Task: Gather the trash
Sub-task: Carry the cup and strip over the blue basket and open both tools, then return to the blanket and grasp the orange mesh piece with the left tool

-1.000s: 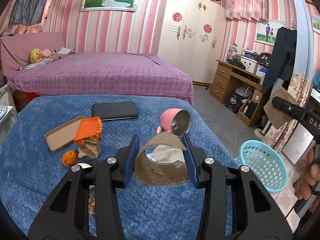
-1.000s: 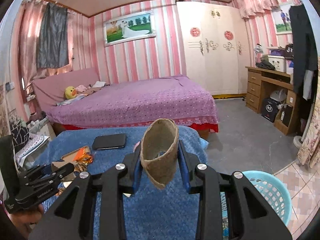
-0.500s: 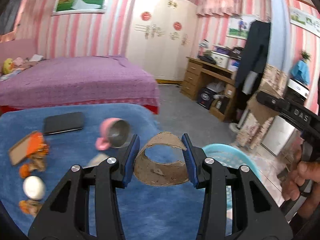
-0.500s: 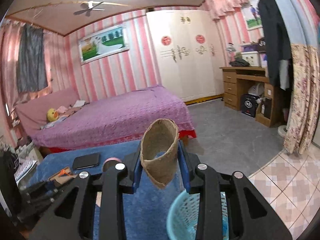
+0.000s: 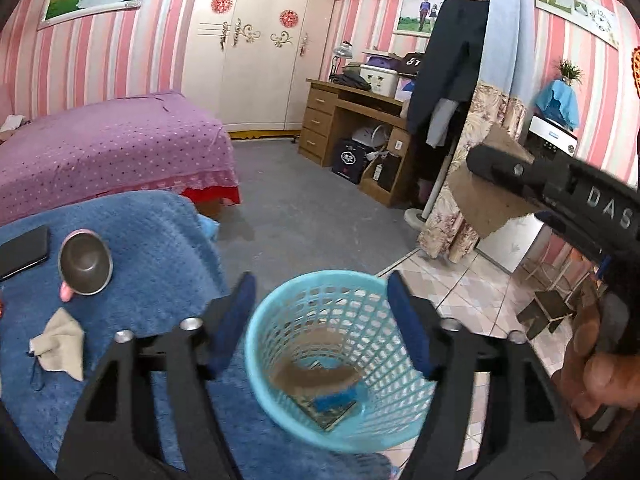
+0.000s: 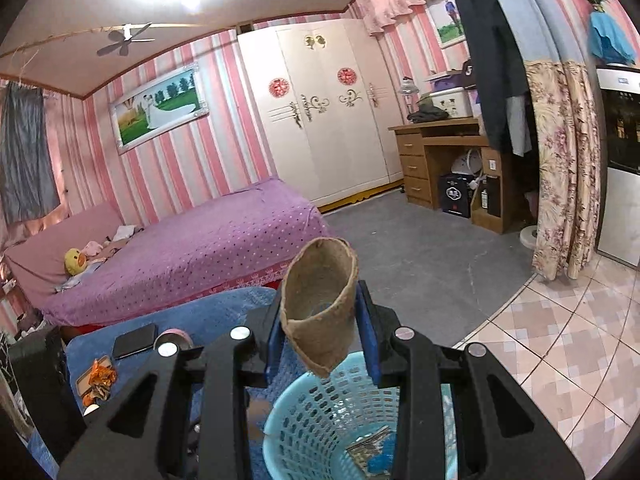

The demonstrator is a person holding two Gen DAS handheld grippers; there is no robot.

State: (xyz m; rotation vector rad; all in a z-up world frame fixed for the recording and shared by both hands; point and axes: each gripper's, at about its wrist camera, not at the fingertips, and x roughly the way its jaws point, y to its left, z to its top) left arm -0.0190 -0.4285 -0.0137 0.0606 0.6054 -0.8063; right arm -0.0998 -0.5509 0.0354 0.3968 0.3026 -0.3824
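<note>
My left gripper (image 5: 320, 284) hangs over the light blue mesh basket (image 5: 256, 340). Its jaws are opening and nothing is between them. A blurred brown cardboard strip (image 5: 312, 374) lies inside the basket, on top of a printed wrapper (image 5: 332, 404). My right gripper (image 6: 320, 308) is shut on a curled brown cardboard piece (image 6: 320, 320), just above the same basket (image 6: 304, 420). In the left wrist view that right gripper (image 5: 480, 164) comes in from the right, a hand (image 5: 600, 372) gripping it, with the cardboard piece (image 5: 488, 204) in it.
The blue blanket-covered table (image 5: 160, 240) left of the basket carries a tipped pink cup (image 5: 84, 264), a black phone (image 5: 24, 248) and a beige scrap (image 5: 60, 344). An orange wrapper (image 6: 100, 372) lies farther left. Beyond are a purple bed (image 6: 200, 248), a wooden desk (image 6: 440, 148) and tiled floor (image 6: 560, 340).
My left gripper swung right from the table to above the basket and opened; its cardboard ring dropped in. My right gripper also moved right, still holding its cardboard, and now sits over the basket.
</note>
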